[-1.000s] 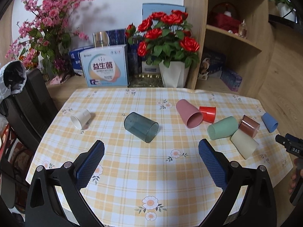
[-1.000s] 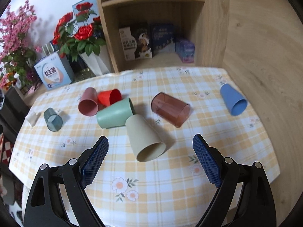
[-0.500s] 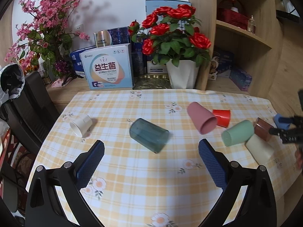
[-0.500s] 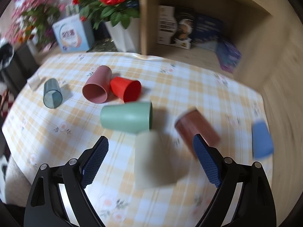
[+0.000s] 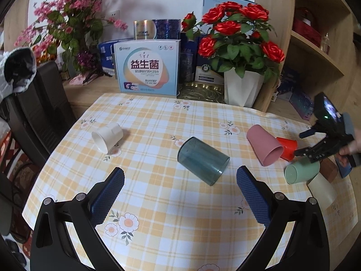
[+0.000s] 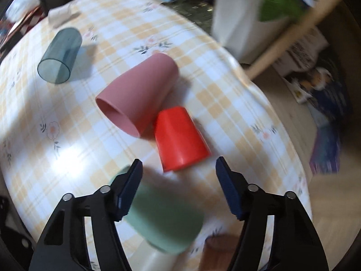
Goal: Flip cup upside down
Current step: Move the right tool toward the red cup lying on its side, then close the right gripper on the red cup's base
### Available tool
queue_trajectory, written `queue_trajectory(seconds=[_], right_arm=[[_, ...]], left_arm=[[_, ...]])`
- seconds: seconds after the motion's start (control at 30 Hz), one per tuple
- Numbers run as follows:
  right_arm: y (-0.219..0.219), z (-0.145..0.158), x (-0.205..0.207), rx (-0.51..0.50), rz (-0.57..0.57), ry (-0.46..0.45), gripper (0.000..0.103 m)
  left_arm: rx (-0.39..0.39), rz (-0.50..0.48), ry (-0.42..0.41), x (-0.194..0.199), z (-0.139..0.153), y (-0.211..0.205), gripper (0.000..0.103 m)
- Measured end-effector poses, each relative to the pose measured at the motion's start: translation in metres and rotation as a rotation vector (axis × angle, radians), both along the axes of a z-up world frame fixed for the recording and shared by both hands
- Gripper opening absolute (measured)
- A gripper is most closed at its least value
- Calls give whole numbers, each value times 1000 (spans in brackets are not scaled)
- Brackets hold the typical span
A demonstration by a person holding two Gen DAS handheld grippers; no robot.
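Observation:
Several cups lie on their sides on the checked tablecloth (image 5: 158, 122). A clear teal cup (image 5: 202, 163) lies just ahead of my open left gripper (image 5: 179, 192); it also shows in the right wrist view (image 6: 59, 56). A white cup (image 5: 107, 136) lies at the left. A pink cup (image 6: 137, 94) touches a red cup (image 6: 180, 141). My right gripper (image 6: 179, 187) is open, just above the red cup and over a green cup (image 6: 164, 223). The right gripper also shows in the left wrist view (image 5: 320, 151).
A cream cup (image 5: 321, 189), a brown cup (image 5: 328, 169) and a blue cup (image 5: 344, 169) lie at the table's right edge. Boxes (image 5: 147, 67), a rose pot (image 5: 242, 88) and pink blossoms (image 5: 67, 27) stand behind. A shelf (image 5: 315, 52) is at the right, a black chair (image 5: 42, 103) at the left.
My right gripper has swung left and down toward the red and pink cups, now close above them. My left gripper has moved a little nearer the teal cup. No cup has moved.

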State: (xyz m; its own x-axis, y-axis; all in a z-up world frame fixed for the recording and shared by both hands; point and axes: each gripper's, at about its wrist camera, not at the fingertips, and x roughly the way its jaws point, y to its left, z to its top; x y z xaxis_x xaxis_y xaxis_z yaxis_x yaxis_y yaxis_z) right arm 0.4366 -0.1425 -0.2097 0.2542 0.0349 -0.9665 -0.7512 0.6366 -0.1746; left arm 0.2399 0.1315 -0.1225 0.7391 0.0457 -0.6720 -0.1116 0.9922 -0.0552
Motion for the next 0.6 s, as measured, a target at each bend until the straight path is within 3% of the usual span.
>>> queue_trajectory(seconds=[0.2, 0.47, 0.6], right_arm=[[22, -16, 21, -78, 65, 102, 60], [16, -43, 47, -191, -33, 142, 59], [1, -40, 51, -129, -123, 156, 58]], left_arm=[[-16, 31, 8, -4, -5, 9, 97], [-31, 43, 15, -8, -6, 14, 97], [-35, 46, 13, -11, -6, 15, 97]])
